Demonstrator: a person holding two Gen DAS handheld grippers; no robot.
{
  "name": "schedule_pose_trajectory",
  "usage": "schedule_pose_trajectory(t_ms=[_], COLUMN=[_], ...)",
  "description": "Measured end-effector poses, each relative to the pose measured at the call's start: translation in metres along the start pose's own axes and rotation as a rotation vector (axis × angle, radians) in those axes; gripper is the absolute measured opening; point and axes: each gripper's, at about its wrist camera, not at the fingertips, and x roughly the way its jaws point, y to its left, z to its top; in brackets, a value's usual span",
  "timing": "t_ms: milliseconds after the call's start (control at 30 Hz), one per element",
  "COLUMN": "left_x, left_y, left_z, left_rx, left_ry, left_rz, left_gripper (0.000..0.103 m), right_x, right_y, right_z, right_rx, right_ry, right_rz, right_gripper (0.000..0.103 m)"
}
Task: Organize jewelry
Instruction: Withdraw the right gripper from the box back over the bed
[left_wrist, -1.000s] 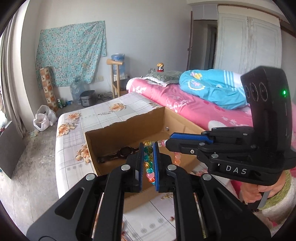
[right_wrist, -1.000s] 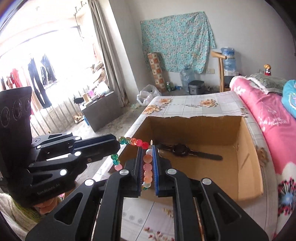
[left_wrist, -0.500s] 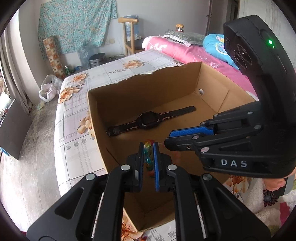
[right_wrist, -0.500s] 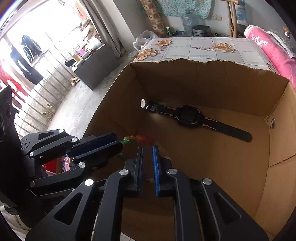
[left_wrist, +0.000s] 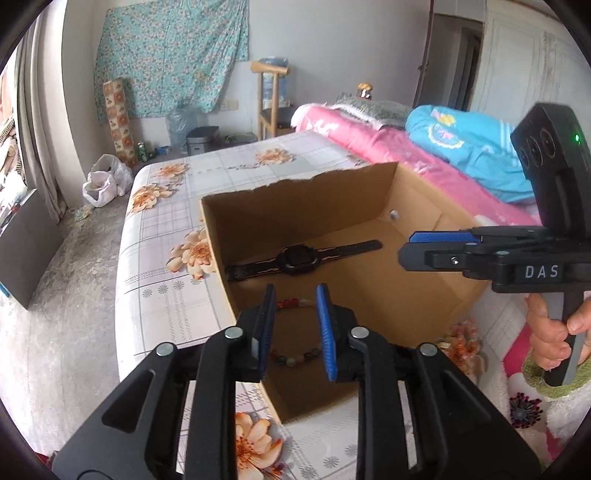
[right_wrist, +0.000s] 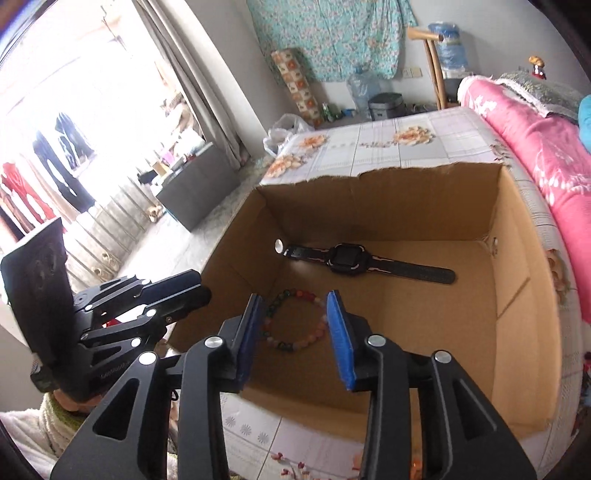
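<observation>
A colourful bead bracelet (right_wrist: 295, 319) lies flat on the floor of an open cardboard box (right_wrist: 517, 295); in the left wrist view the bracelet (left_wrist: 293, 356) shows between my fingers. A black wristwatch (right_wrist: 364, 260) lies behind it in the box (left_wrist: 436, 295), also seen in the left wrist view (left_wrist: 299, 258). My left gripper (left_wrist: 295, 325) is open and empty above the box's near edge. My right gripper (right_wrist: 297, 332) is open and empty above the bracelet. Each gripper shows in the other's view: the right one (left_wrist: 436, 251) and the left one (right_wrist: 177, 291).
The box stands on a bed with a flowered sheet (left_wrist: 166, 229). Pink bedding (left_wrist: 388, 147) and a blue quilt (left_wrist: 465, 147) lie to the right. A chair (left_wrist: 271, 99), bags and a grey cabinet (right_wrist: 199, 184) stand on the floor beyond.
Both grippers held the bracelet over the box a second ago. They lowered it in, opened and let it go. It now lies on the box floor, and both grippers have pulled back.
</observation>
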Motion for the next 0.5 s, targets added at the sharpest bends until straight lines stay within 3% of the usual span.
schedule_pose_trajectory(t_ms=[267,500], left_x=[-0.043,-0.025], left_y=[-0.024,-0.041], left_z=[-0.034,-0.073], left_rx=[0.008,-0.025], left_ry=[-0.095,-0.016], left_rz=[-0.166,-0.196], left_gripper=[0.043,0.045], right_x=[-0.060,-0.045], right_y=[-0.008,-0.039], right_z=[-0.046,-0.097], right_rx=[0.013,0.187], right_ry=[-0.097,-0.027], right_rz=[0.059,0.065], right_gripper=[0.044,0.044])
